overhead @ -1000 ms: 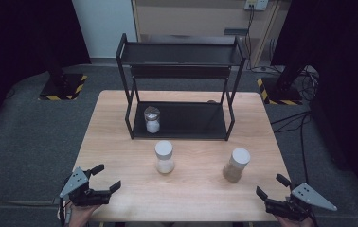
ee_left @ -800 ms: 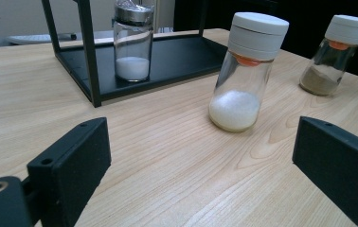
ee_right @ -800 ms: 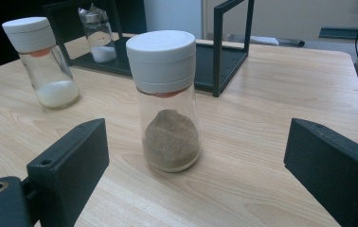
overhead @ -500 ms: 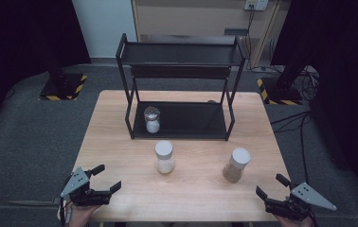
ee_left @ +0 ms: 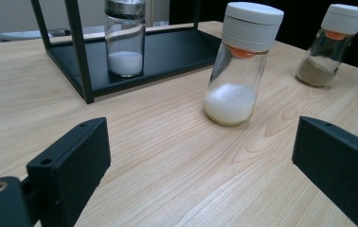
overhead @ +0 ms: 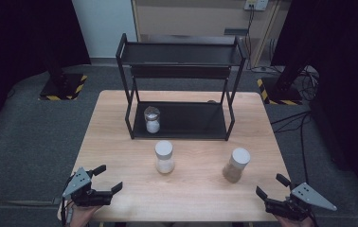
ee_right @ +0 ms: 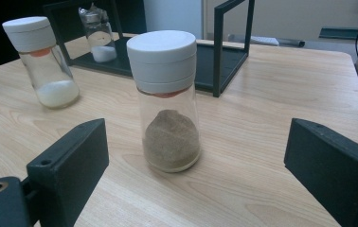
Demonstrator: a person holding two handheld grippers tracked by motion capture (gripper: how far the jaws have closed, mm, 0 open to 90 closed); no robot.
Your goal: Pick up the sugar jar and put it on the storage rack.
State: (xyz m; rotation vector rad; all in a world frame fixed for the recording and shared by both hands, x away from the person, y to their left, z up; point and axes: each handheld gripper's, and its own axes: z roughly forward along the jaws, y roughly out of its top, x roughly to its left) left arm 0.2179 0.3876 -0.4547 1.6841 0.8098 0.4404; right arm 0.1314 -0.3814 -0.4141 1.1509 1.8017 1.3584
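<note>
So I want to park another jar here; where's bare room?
The lower shelf is bare right of the metal-capped jar. Bare wood lies between the white-powder jar and brown-powder jar. The top shelf looks free.

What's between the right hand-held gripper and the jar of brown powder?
Bare tabletop, as the right gripper view shows: the right hand-held gripper is open, with the brown-powder jar just ahead.
</note>
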